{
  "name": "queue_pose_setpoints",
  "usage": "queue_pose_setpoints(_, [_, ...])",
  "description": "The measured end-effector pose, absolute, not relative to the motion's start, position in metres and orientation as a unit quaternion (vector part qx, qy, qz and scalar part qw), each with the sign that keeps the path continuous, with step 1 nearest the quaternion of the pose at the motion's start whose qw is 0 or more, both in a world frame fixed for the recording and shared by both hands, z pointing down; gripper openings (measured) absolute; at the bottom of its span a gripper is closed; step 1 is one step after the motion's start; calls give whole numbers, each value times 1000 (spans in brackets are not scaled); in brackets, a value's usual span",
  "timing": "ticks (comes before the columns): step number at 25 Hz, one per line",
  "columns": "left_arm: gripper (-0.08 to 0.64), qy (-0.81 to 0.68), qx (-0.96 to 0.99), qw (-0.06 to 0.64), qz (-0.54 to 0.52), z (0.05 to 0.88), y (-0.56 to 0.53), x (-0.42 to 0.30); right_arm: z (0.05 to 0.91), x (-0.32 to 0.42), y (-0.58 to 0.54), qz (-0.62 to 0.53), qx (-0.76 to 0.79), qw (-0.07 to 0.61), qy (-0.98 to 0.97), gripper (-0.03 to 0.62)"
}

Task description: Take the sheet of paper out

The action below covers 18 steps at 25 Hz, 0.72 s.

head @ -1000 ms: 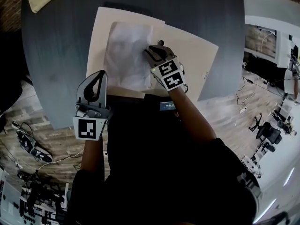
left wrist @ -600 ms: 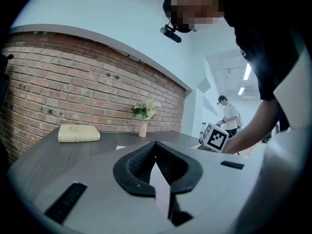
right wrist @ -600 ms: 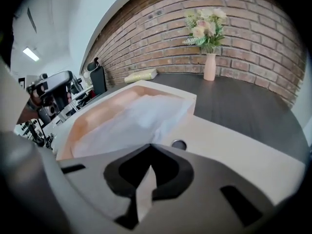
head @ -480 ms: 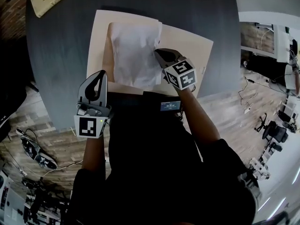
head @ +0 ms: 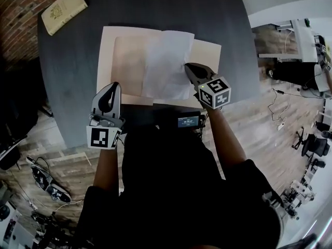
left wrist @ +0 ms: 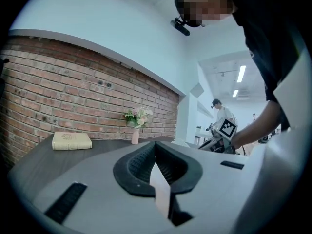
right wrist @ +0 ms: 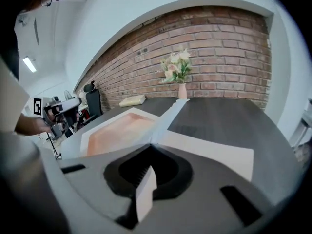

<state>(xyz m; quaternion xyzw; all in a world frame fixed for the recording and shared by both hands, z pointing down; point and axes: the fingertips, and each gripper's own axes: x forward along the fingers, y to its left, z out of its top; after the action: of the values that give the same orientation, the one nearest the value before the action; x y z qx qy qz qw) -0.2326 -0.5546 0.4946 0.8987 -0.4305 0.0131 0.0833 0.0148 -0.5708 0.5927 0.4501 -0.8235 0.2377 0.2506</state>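
**A:** What's the biggest thing there?

**B:** A dark round table (head: 155, 9). A cream folder (head: 124, 61) lies open and flat on it, towards the person's side. I'll place everything else from that folder.

**A:** And the sheet of paper (head: 166, 66)?

**B:** It's white and sits over the folder's middle and right half, covering part of the pinkish inner panel. Its near right corner is raised off the folder. In the right gripper view it slopes up and away from the jaws as a thin strip seen almost edge-on. From above I can't tell whether its far edge touches the folder or has cleared it.

**A:** Anything beyond the folder?

**B:** A pale book (head: 64, 10) lies flat, well apart from the folder's far left corner. Past the folder's far edge, against a brick wall, a small pink vase (right wrist: 182, 90) stands upright with flowers (right wrist: 176, 66) in it.

**A:** Now the right gripper (head: 188, 66).

**B:** It's over the folder's right part and tilted downward. Its jaws are clamped together on that near right corner of the sheet, so it carries the paper.

**A:** The left gripper (head: 113, 87)?

**B:** It's at the folder's near left corner and points level towards the wall. Its own view shows the jaws closed tip to tip with nothing between them. It looks to be just above the folder rather than resting on it.

**A:** Anything smaller?

**B:** A little lit screen (head: 188, 121) on the person's chest, just on the near side of the folder.
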Motion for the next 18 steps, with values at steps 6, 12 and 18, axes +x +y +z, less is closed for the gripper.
queue_pose_setpoints(6, [-5,-436,898,64,-1,468,-531,-218,539,37,-545,179,458,211,-845,3])
queue_pose_setpoints(12, [-5,-456,889,38,-14,433,-475,-193,469,66,-498,109,471,143,-864,3])
queue_pose_setpoints(18, [-5,-490,871,15,-30,400,-400,-177,407,86,-432,35,491,62,-868,3])
